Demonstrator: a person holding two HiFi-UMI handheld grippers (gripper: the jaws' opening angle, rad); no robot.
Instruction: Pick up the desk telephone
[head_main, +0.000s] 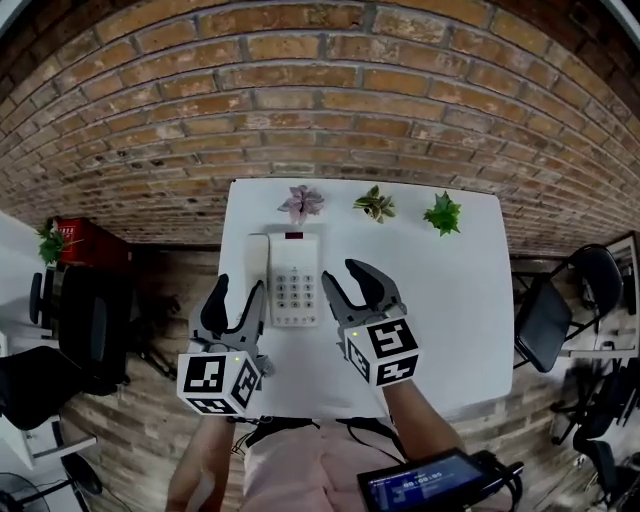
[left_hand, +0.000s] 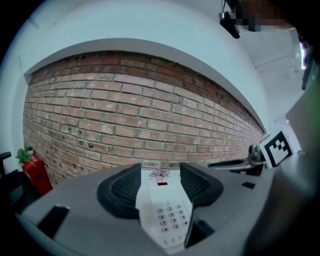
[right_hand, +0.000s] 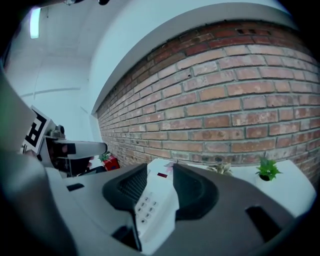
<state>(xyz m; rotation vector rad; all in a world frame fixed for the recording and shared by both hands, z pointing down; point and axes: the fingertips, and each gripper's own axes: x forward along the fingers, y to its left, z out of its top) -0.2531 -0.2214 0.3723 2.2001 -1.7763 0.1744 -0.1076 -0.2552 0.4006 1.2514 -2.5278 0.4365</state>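
Your left tongs are spread, with nothing pinched. Through them, in the left gripper view, the keypad shows in the gap, but the pads stand clear of it. Your right tongs are spread a little less wide and are also empty, and they frame the same keypad from the other side.

The desk telephone lies flat on the white bench, between the two tongs and slightly ahead of their tips. Its long axis runs away from you toward the brick wall, so both tongs point roughly along it, not across it. The handset rests along the telephone's left edge, just beyond the inner tip of your left tongs. That makes the left the nearer one to it. The right tongs sit just beside the telephone's right edge, and I cannot tell whether they touch it.

To lift the whole unit, I judge you will need to come in from both long sides and close across its narrow width.
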